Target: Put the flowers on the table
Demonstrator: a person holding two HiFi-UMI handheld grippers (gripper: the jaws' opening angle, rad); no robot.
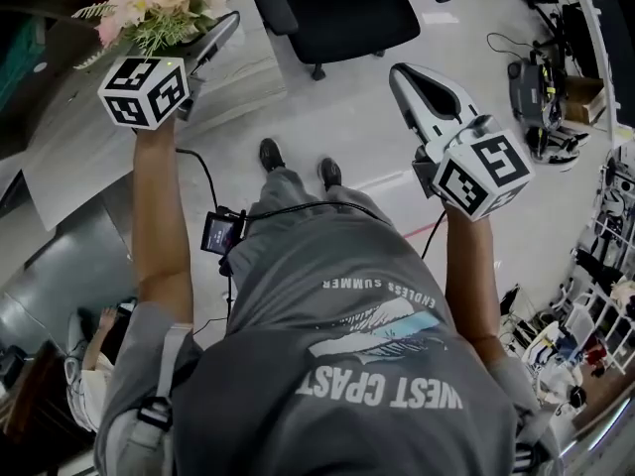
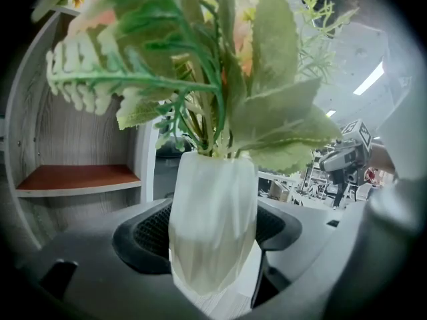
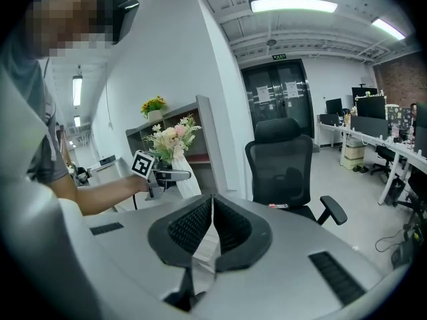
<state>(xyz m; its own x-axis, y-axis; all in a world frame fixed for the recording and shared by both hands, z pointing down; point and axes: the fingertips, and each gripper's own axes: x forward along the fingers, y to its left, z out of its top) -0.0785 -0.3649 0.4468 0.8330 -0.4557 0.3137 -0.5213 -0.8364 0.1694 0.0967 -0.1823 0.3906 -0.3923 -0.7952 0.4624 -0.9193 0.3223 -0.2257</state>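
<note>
The flowers [image 1: 159, 3] are a pink and green bunch in a white faceted vase [image 2: 213, 199]. My left gripper [image 2: 209, 235] is shut on the vase, with a dark pad on each side. In the head view the left gripper [image 1: 223, 33] reaches over the pale wood table [image 1: 213, 87] at the top left, and the vase itself is hidden. Whether the vase's base touches the table I cannot tell. My right gripper [image 3: 211, 225] is shut on nothing, its pads pressed together. It hangs over the floor, well right of the flowers [image 3: 172, 139].
A black office chair [image 1: 342, 8] stands beyond the table on the pale floor. A shelf unit with a red-brown board [image 2: 73, 177] rises behind the vase, with a yellow bunch [image 3: 155, 105] on top. Cables and equipment [image 1: 541, 87] crowd the right side.
</note>
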